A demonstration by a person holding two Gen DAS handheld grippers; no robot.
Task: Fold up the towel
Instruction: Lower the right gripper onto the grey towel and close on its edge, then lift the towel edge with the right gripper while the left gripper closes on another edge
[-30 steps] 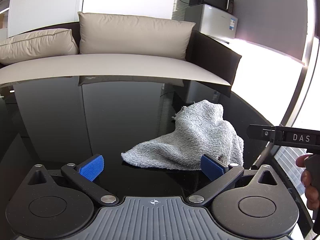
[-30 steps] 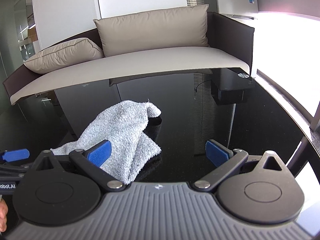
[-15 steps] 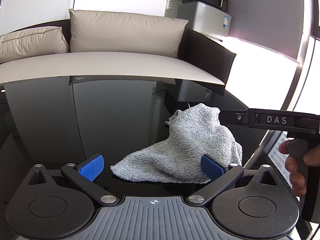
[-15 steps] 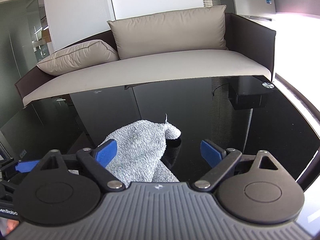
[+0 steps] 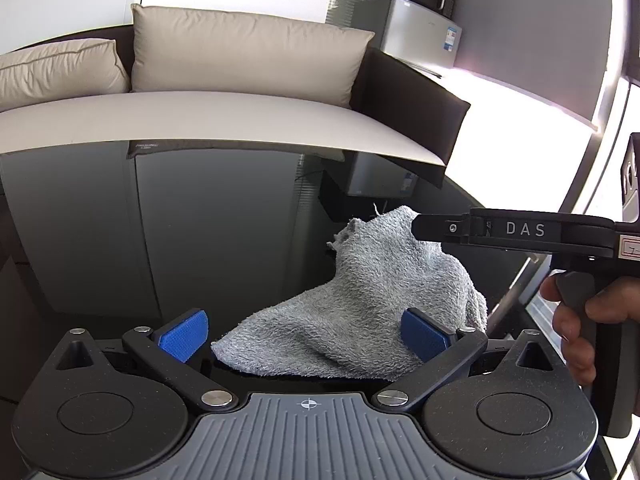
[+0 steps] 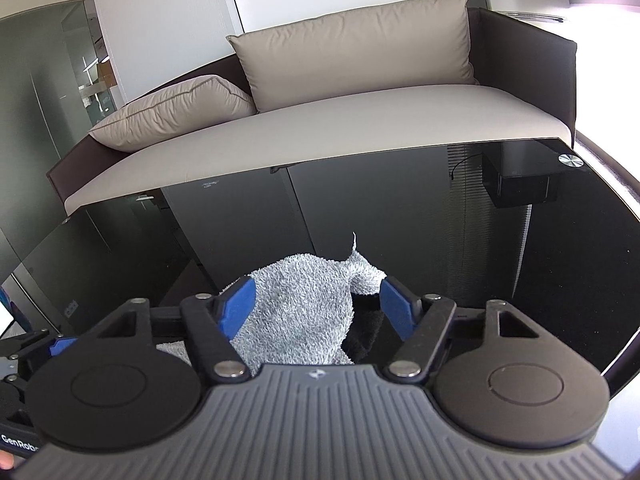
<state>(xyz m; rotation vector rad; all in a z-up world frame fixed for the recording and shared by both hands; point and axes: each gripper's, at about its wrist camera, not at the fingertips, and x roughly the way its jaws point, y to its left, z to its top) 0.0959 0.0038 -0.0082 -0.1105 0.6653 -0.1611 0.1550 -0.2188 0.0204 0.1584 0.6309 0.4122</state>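
The grey towel (image 6: 304,304) is lying crumpled on the black counter (image 6: 460,240), its long axis running from a raised far tip down to a low flat corner on the left gripper's side. The right gripper (image 6: 316,308) is nearer that tip, jaws closing with the bunched cloth between them, not yet pinching. The left gripper (image 5: 304,332) is waiting with jaws spread wide, the towel's low corner between them, untouched.

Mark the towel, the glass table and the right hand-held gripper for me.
towel (image 5: 360,304): left wrist view, middle of the grey heap.
glass table (image 5: 220,240): left wrist view, bare dark top.
right hand-held gripper (image 6: 316,302): right wrist view, between its closing blue pads, towel between.
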